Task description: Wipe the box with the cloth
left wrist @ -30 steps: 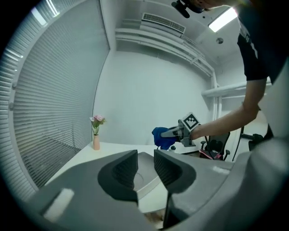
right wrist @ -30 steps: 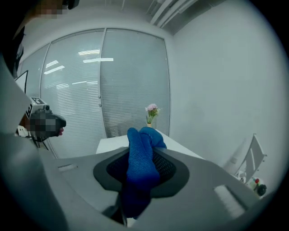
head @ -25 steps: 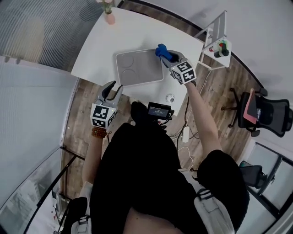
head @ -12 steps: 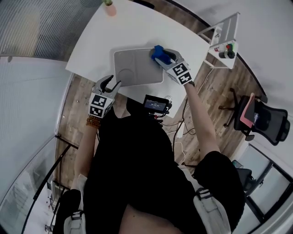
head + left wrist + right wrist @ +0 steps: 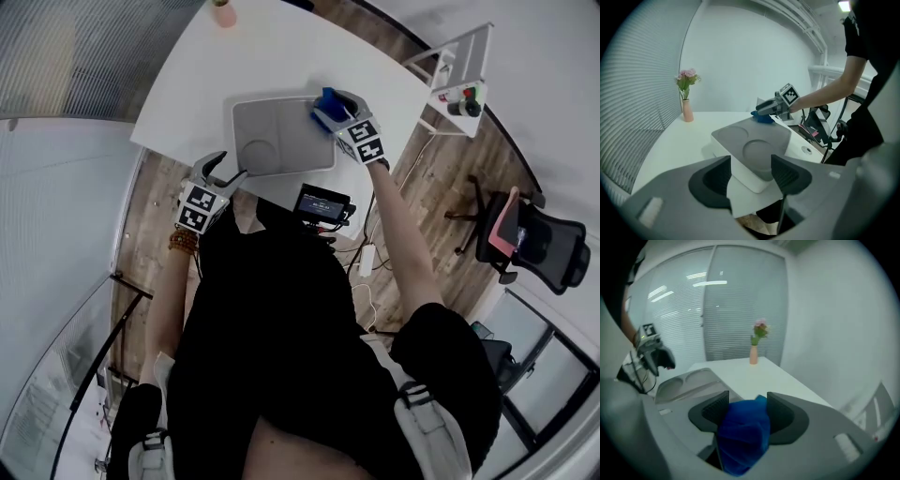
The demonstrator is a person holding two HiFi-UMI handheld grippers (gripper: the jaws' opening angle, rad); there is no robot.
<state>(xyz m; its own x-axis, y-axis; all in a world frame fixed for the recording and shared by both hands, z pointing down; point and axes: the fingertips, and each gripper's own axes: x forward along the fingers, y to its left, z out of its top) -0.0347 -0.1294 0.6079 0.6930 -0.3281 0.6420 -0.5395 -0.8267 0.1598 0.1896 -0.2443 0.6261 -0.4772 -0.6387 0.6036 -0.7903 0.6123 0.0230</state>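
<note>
Blue cloth (image 5: pixel 743 434), soft and crumpled, sits bunched between the pads of the right gripper (image 5: pixel 747 411) at the far right corner of the box (image 5: pixel 281 136). Its jaws have just been opening and stand wide; the cloth fills the gap, no visible squeeze

Box is a white, rounded rectangular body with a matte grey lid that has two shallow round recesses. It lies flat on the white table (image 5: pixel 281 56), near the front edge

Left gripper (image 5: pixel 751 176) has its jaws apart with nothing between them. It hangs off the table's near edge, short of the box's near corner, not touching it

Pink vase (image 5: pixel 686 110) with flowers stands at the table's far end, well apart from the box. Wood plank floor (image 5: pixel 159 206), slatted blinds along the wall, black office chair (image 5: pixel 539 244) and a white rack (image 5: pixel 459 94) off to the right

Cloth's underside and its contact with the lid are hidden by the gripper body. Items on the rack are too small to identify
</note>
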